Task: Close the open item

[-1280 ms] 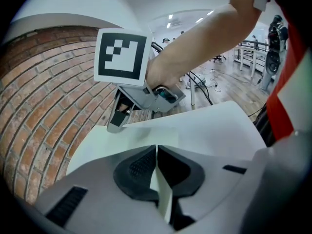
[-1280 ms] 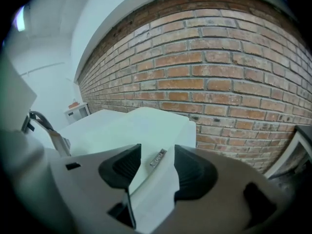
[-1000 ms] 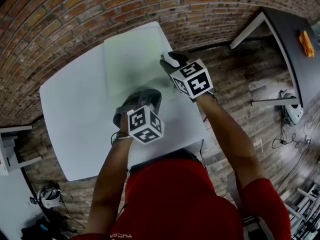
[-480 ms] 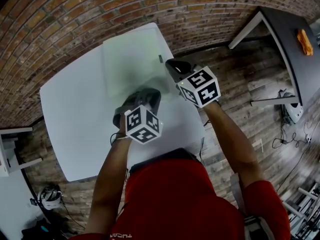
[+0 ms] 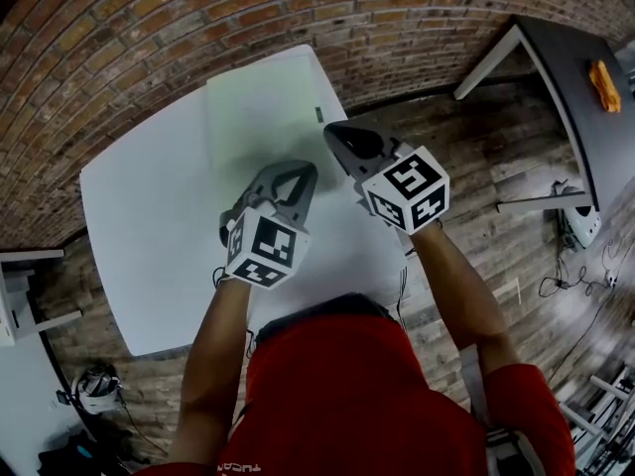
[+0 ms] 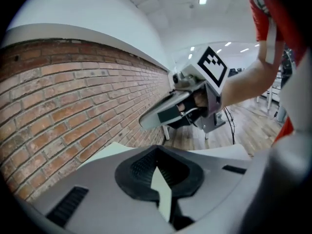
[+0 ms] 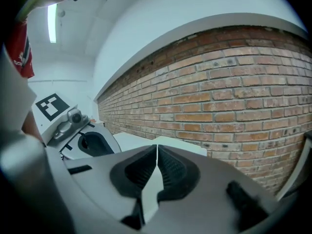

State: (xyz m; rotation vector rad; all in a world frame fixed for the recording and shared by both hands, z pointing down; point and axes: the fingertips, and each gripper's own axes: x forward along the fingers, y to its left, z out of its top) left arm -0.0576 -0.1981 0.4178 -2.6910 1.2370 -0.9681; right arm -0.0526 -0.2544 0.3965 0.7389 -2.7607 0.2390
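The item [image 5: 263, 117] lies flat on the bench [image 5: 149, 226], at the far side next to the brick wall [image 5: 149, 38]. It sits at 12 o'clock from the left claw [image 5: 291, 177] and at 10 o'clock from the right claw [image 5: 342, 137]. No lid or flap stands up from it, so it looks closed already, and the task seems done or nearly so.

That would explain the pose of the 2 claws. Each has its jaws pressed together with nothing between them, and each hangs clear of the item instead of resting on it. Both point toward the wall, tilted slightly down, with the right one at 2 o'clock of the left.

The item is washed out in the head view. Its seam and hinge cannot be made out, nor can what kind of thing it is. A small dark mark on its 3 o'clock edge is too small to read.

The right gripper view shows a pale slab beyond the jaws, but the claw cuts off its near edge. The left gripper view shows mostly wall and the other gripper, with only a pale corner that could be item or bench. The person's torso hides the bench's near edge.
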